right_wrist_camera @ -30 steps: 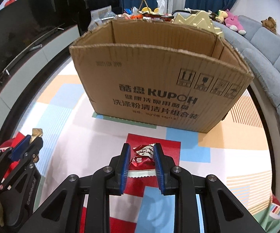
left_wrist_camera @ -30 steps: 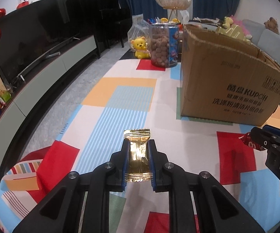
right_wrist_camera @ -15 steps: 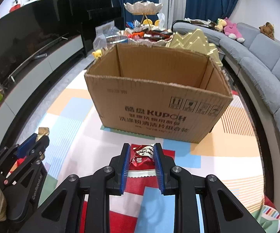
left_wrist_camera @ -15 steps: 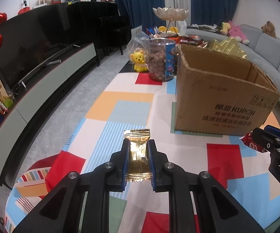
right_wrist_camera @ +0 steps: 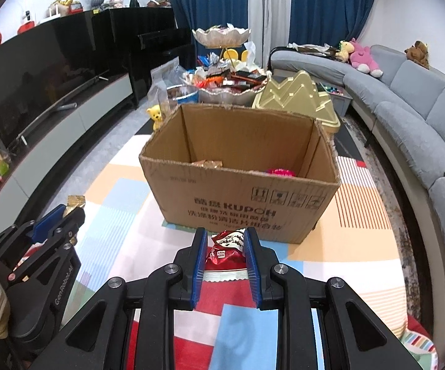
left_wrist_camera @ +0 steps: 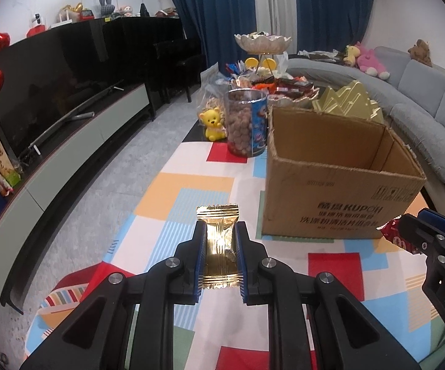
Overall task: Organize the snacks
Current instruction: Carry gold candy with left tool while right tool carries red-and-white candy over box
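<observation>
My left gripper point(left_wrist_camera: 220, 231) is shut on a gold foil snack packet point(left_wrist_camera: 219, 249), held above the colourful play mat. My right gripper point(right_wrist_camera: 225, 237) is shut on a red snack packet point(right_wrist_camera: 227, 251), just in front of an open cardboard box point(right_wrist_camera: 247, 197). A gold packet point(right_wrist_camera: 207, 163) and a pink packet point(right_wrist_camera: 279, 172) lie inside the box. In the left wrist view the box point(left_wrist_camera: 339, 197) stands ahead to the right, and the right gripper point(left_wrist_camera: 407, 231) with its red packet point(left_wrist_camera: 395, 237) enters from the right edge. The left gripper point(right_wrist_camera: 68, 211) shows at the left of the right wrist view.
A clear jar of round snacks point(left_wrist_camera: 247, 123) and a yellow bear toy point(left_wrist_camera: 212, 123) stand behind the box. A tiered dish piled with snacks point(right_wrist_camera: 222, 61) and a gold mountain-shaped box point(right_wrist_camera: 296, 98) sit further back. A TV unit point(left_wrist_camera: 68, 166) runs along the left, a grey sofa point(right_wrist_camera: 407, 123) along the right.
Both grippers have risen with their packets still held. The box now sits lower in both views, and its inside with the packets has come into sight.
</observation>
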Demonstrator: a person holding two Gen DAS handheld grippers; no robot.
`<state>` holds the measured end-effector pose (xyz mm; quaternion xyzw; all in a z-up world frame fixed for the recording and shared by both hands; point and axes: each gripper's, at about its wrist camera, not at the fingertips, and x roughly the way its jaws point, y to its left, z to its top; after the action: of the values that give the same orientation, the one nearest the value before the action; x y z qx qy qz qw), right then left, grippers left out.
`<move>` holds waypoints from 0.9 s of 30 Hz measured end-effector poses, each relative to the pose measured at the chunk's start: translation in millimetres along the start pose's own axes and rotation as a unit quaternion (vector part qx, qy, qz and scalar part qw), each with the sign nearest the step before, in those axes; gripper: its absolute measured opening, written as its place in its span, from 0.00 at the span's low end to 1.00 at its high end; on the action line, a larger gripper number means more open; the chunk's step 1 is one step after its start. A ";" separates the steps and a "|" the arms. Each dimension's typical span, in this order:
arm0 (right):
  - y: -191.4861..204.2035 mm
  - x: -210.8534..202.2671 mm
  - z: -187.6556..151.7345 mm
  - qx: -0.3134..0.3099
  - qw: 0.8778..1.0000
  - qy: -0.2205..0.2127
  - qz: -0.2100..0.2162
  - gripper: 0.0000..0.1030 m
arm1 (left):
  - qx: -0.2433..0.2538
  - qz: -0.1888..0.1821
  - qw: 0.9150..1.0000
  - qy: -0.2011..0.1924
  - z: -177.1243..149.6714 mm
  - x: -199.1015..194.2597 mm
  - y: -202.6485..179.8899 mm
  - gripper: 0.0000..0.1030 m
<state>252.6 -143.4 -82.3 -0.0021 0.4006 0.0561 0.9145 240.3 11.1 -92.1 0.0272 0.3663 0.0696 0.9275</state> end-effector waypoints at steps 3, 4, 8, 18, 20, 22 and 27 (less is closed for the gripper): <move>-2.0 -5.2 3.8 0.001 1.000 -0.006 -0.001 0.25 | 0.001 -0.005 1.000 0.000 7.6 -2.8 -3.1 0.19; -2.9 -6.7 5.6 0.001 1.000 -0.007 -0.001 0.25 | 0.003 -0.007 1.000 0.000 10.2 -3.5 -4.5 0.19; -5.5 -12.4 12.2 0.002 1.000 -0.013 -0.002 0.25 | 0.007 -0.013 1.000 -0.002 20.4 -6.8 -9.7 0.19; -12.0 -21.9 31.4 0.005 1.000 -0.027 -0.004 0.25 | 0.015 -0.028 0.999 -0.011 44.9 -11.0 -20.6 0.19; -13.1 -23.7 35.4 0.005 1.000 -0.030 -0.005 0.25 | 0.015 -0.031 0.999 -0.014 48.7 -12.5 -21.9 0.19; -14.4 -25.6 39.7 0.005 0.999 -0.033 -0.006 0.25 | 0.017 -0.033 0.999 -0.017 53.7 -13.5 -23.5 0.19; -16.7 -29.4 52.6 0.004 0.999 -0.042 -0.008 0.25 | 0.022 -0.040 0.999 -0.022 66.6 -14.2 -28.8 0.19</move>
<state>273.1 -160.3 -25.7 0.0008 0.3623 0.0467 0.9309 278.6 -19.5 -36.8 0.0345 0.3480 0.0233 0.9366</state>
